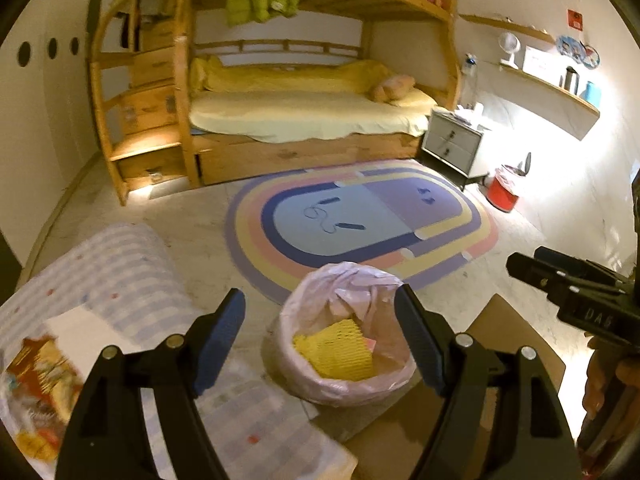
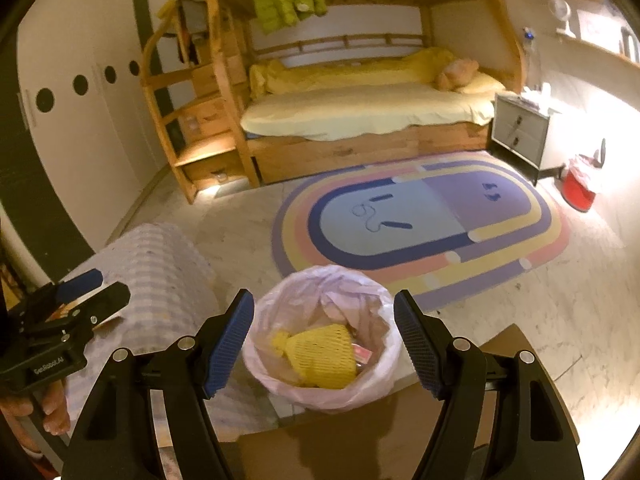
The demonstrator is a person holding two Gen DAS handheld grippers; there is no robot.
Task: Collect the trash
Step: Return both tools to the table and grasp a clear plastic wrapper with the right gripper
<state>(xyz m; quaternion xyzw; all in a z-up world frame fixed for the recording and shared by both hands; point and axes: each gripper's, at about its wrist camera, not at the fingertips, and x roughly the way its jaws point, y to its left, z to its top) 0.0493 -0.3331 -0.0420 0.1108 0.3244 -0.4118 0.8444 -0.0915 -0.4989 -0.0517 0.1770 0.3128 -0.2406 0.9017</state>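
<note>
A small bin lined with a pink plastic bag stands just ahead of both grippers. In it lie a yellow foam net and some crumpled wrappers. My left gripper is open above the bin's near rim, and nothing is between its blue pads. My right gripper is also open and empty, its fingers framing the bin's mouth. Each gripper shows side-on in the other's view: the right gripper at the right edge, the left gripper at the left edge.
A blue-striped cloth covers a surface to the left, with a colourful snack pack and paper on it. Brown cardboard lies under and right of the bin. Beyond are an oval rug, a wooden bunk bed, a nightstand and a red bin.
</note>
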